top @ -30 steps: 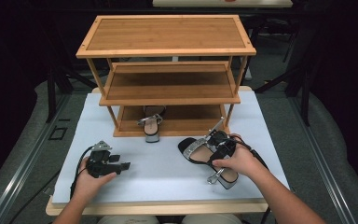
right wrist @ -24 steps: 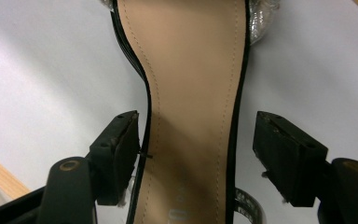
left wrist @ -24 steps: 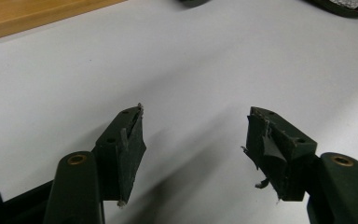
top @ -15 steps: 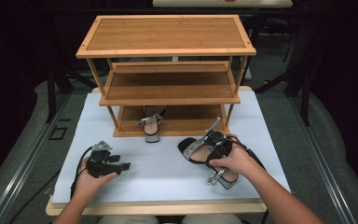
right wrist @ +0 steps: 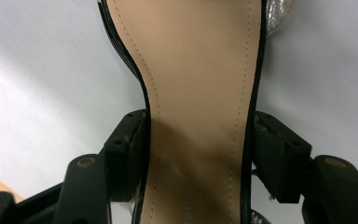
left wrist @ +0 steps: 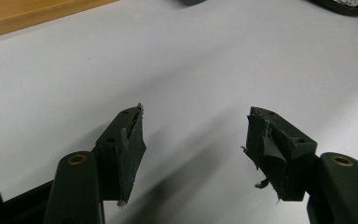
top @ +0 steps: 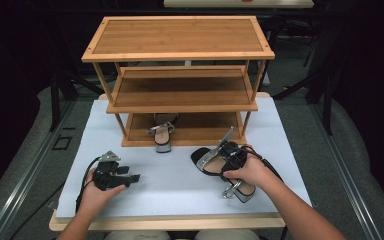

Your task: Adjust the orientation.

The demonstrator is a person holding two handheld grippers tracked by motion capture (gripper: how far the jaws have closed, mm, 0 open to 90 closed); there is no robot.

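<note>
A black high-heeled sandal [top: 207, 162] with a tan insole [right wrist: 196, 70] and a silver strap lies on the white table top at the front right. My right gripper [top: 230, 156] reaches over it from the heel end. Its jaws have just been closing, and they now press on both edges of the sole's narrow waist [right wrist: 199, 140]. The matching sandal [top: 162, 132] stands on the bottom shelf of the wooden rack [top: 180, 37], toe towards me. My left gripper [top: 134, 176] rests at the front left, open, with only bare table between its jaws [left wrist: 196, 121].
The three-tier bamboo rack stands at the back of the white table top [top: 170, 187]; its middle shelf [top: 180, 92] and top shelf hold nothing. A strip of the rack's base [left wrist: 28, 16] shows beyond the left gripper. Dark floor and metal legs surround the table.
</note>
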